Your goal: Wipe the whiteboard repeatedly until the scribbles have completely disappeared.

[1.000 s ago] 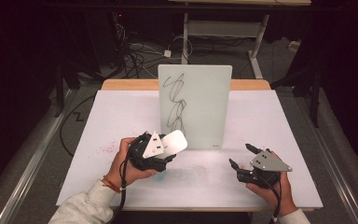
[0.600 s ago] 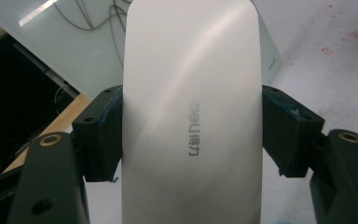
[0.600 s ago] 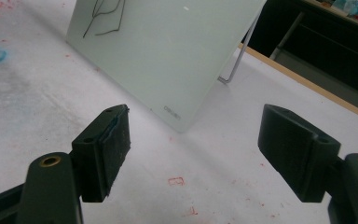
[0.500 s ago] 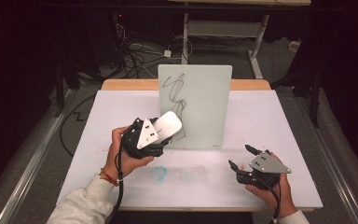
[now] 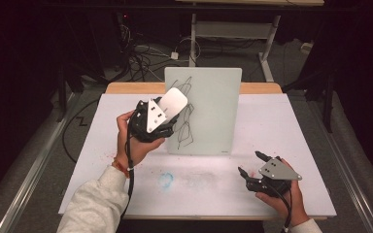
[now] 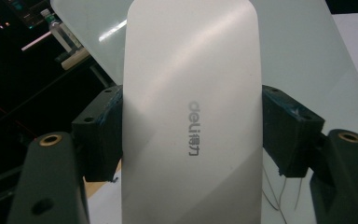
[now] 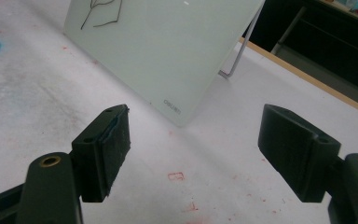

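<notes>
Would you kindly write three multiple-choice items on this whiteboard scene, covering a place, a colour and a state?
1. Where is the white eraser?
A. flat on the table
B. clamped in the left gripper
C. in the right gripper

2. What colour is the smudge on the table in front of the glass whiteboard?
A. blue
B. green
C. yellow

3. How does the right gripper stand?
A. shut on a marker
B. shut on the board
C. open, nothing between its jaws

Answers: 1 B, both jaws press the eraser's sides in the left gripper view. 2 A, it shows blue in the high view. 3 C, the right gripper view shows its jaws wide apart.
</notes>
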The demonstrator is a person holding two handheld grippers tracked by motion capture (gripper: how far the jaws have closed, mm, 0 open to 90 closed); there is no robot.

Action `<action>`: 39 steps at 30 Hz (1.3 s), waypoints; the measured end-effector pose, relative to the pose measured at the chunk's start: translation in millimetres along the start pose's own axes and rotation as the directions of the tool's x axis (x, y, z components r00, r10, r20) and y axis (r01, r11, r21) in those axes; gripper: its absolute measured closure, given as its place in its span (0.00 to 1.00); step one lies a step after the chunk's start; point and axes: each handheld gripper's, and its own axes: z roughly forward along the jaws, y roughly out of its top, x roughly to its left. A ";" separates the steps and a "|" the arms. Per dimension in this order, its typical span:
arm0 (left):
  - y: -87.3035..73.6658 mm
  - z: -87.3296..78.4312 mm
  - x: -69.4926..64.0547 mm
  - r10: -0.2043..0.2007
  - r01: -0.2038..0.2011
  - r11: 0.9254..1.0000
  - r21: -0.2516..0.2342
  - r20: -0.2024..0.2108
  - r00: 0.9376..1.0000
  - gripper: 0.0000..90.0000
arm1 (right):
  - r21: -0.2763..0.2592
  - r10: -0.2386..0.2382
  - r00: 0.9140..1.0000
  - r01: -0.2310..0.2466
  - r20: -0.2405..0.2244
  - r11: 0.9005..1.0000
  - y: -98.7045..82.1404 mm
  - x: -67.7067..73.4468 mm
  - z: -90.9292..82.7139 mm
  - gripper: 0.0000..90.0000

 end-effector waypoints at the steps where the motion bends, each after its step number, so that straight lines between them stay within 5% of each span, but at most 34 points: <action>1: 1.3 2.2 0.3 0.002 -0.002 1.000 -0.001 -0.014 1.000 0.32 | 0.000 0.001 1.000 -0.001 0.001 1.000 -0.1 -0.4 -0.1 0.28; 14: 2.3 27.7 12.6 -0.011 0.010 1.000 -0.020 -0.073 0.997 0.32 | 0.007 0.003 1.000 -0.003 -0.021 1.000 -1.7 -0.2 1.9 0.28; 19: 2.7 30.9 4.8 0.010 -0.010 1.000 0.001 -0.119 0.993 0.32 | 0.007 0.006 1.000 -0.005 -0.021 1.000 -1.8 -0.4 1.8 0.28; 29: -18.6 33.5 -16.2 0.012 -0.011 1.000 0.008 -0.129 0.992 0.32 | 0.017 0.005 0.999 -0.005 -0.032 1.000 -2.6 0.7 3.1 0.28; 34: -11.0 33.3 -13.3 0.031 -0.029 0.999 0.018 -0.152 0.988 0.32 | 0.024 0.003 0.999 -0.003 -0.035 1.000 -3.2 1.3 4.0 0.28; 39: 8.6 32.6 4.6 -0.014 0.013 1.000 -0.007 -0.174 0.985 0.32 | 0.007 0.008 0.999 -0.008 -0.046 1.000 -3.0 0.8 3.2 0.28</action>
